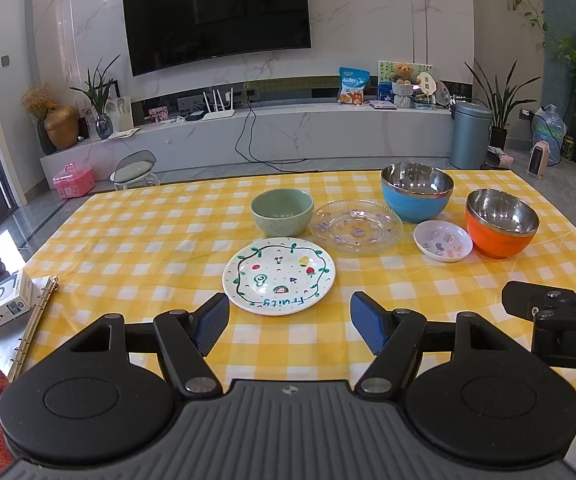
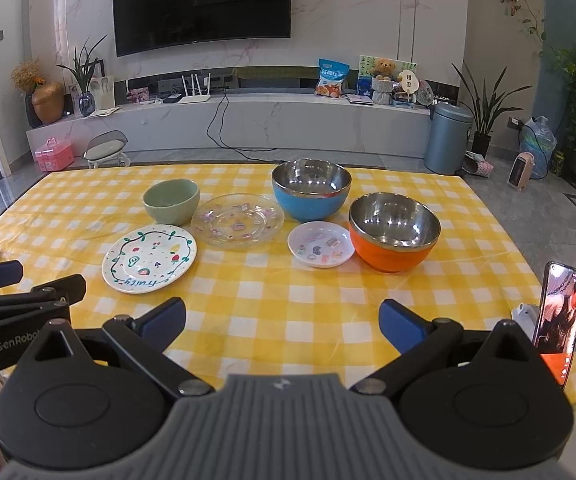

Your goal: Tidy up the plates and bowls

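Note:
On the yellow checked tablecloth (image 1: 148, 240) stand a green bowl (image 1: 282, 211), a clear glass plate (image 1: 356, 226), a blue steel-lined bowl (image 1: 417, 192), an orange steel-lined bowl (image 1: 502, 222), a small white sticker plate (image 1: 443, 240) and a white "Fruity" plate (image 1: 279, 275). My left gripper (image 1: 290, 322) is open and empty, just short of the Fruity plate. My right gripper (image 2: 282, 322) is open and empty, near the table's front edge, with the small plate (image 2: 321, 249) and orange bowl (image 2: 394, 232) ahead. The Fruity plate (image 2: 150, 258) lies ahead to its left.
A binder and a white box (image 1: 4, 300) lie at the table's left edge. A phone (image 2: 560, 320) stands upright at the right front corner. Beyond the table are a TV wall, a low marble shelf and a grey bin (image 2: 448, 138).

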Available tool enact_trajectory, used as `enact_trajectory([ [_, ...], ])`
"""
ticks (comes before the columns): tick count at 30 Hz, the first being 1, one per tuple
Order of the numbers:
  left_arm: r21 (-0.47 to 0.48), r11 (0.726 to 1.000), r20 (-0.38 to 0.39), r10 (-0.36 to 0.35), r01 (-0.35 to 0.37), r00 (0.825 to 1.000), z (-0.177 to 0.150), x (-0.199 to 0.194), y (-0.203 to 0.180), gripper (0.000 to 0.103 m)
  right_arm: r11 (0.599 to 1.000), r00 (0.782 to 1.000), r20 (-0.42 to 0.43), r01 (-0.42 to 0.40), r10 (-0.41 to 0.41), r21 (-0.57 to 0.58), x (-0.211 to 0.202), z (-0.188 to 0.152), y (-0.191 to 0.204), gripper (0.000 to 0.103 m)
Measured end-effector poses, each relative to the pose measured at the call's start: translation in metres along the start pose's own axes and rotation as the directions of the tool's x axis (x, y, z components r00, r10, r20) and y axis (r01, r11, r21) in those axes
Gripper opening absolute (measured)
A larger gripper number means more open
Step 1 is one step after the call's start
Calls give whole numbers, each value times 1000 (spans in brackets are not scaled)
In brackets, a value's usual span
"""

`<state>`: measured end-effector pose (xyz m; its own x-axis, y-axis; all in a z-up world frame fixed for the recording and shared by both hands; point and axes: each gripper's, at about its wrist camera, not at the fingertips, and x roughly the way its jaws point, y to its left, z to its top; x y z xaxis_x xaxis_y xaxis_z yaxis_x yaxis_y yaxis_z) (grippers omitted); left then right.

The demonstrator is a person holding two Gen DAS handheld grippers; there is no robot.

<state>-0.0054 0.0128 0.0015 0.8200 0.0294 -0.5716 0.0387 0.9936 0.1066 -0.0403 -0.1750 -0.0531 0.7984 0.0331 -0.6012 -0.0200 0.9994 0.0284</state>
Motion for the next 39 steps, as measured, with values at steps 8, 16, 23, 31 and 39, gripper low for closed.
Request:
enact_trajectory([
  [8,-2,1000,-1,-2,2,1000,0,0,1,82,1000,1000,-1,0,0,0,0,0,0,101],
  [16,-12,999,-22,-48,48,999,-1,2,3,80,1000,999,37,-23,23,14,2,-2,1,100],
  [23,-7,997,-7,-71,71,997,29,14,25,76,993,992,62,-114,113,26,29,11,8,100],
  [31,-69,991,-69,-116,112,991,62,63,59,53,972,973,42,-230,228,44,84,33,31,77],
  [39,-147,986,-137,-98,77,986,77,130,89,37,935,949,-14,-308,316,174,160,48,43,48],
])
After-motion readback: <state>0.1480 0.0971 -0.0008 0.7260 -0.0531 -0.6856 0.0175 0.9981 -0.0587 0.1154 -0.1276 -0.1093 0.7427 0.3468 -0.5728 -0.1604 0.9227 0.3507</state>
